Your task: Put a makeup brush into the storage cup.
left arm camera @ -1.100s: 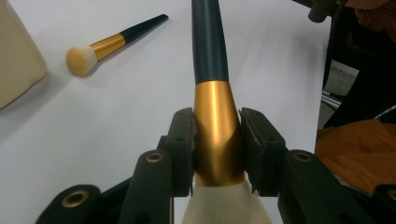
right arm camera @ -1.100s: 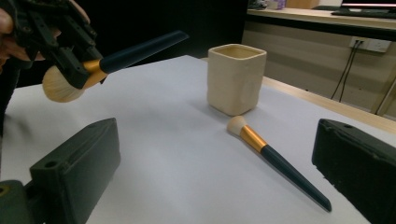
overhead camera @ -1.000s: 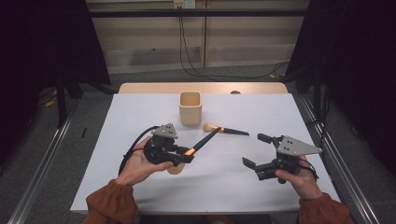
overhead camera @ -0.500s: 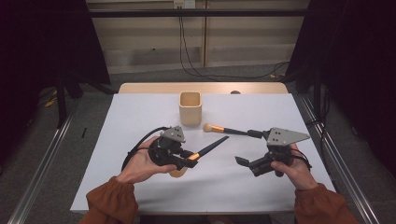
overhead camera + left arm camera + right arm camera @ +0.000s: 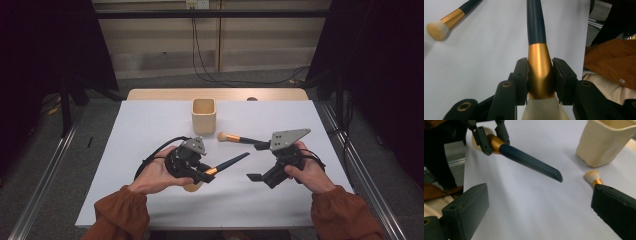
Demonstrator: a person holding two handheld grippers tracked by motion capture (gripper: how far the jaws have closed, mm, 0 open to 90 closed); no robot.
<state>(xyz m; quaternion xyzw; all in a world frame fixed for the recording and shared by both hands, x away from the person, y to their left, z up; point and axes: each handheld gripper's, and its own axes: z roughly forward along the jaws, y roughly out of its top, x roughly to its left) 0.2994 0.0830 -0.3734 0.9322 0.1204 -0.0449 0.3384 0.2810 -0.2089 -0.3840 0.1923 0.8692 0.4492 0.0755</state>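
The left gripper (image 5: 539,72) clamps its black, matte fingers (image 5: 520,75) on the shiny gold ferrule of a makeup brush (image 5: 537,37); the smooth dark handle tapers away beyond the fingertips, and the soft cream bristles sit back behind them. The right gripper (image 5: 539,202) stands released, its blocky fingers (image 5: 466,207) wide apart with nothing between them. A second brush (image 5: 235,137), with a rounded pale tuft and gold collar, lies on the white table (image 5: 150,125) just beside the right gripper's far finger. A cream, square-sided cup (image 5: 204,115) stands beyond both.
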